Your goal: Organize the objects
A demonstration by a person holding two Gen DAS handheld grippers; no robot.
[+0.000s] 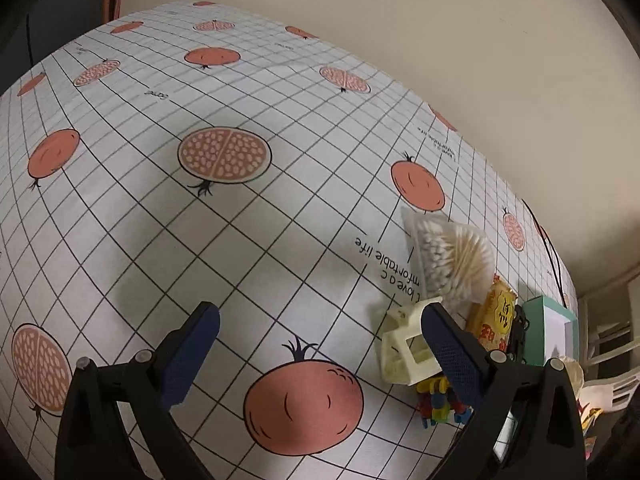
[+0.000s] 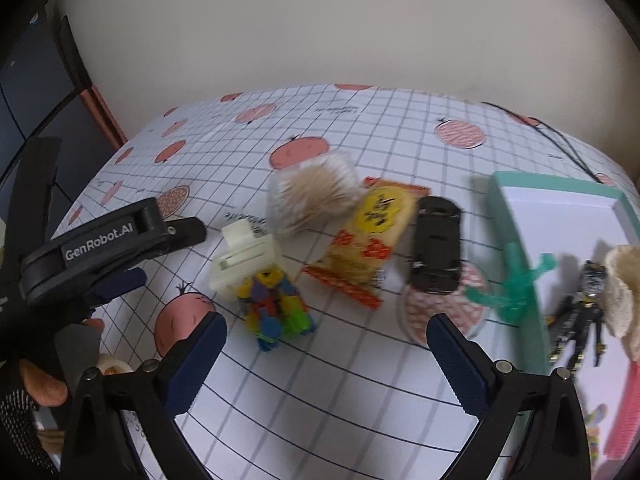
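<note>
Showing only rightward: black figure (image 2: 580, 316) in box (image 2: 516, 216).

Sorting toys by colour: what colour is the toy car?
The toy car is black, clearest in the right wrist view.

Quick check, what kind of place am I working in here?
Probably a home room: a table under a pomegranate-print tablecloth against a plain wall, strewn with household bits like a cotton swab pack, a snack packet and a toy car.
</note>
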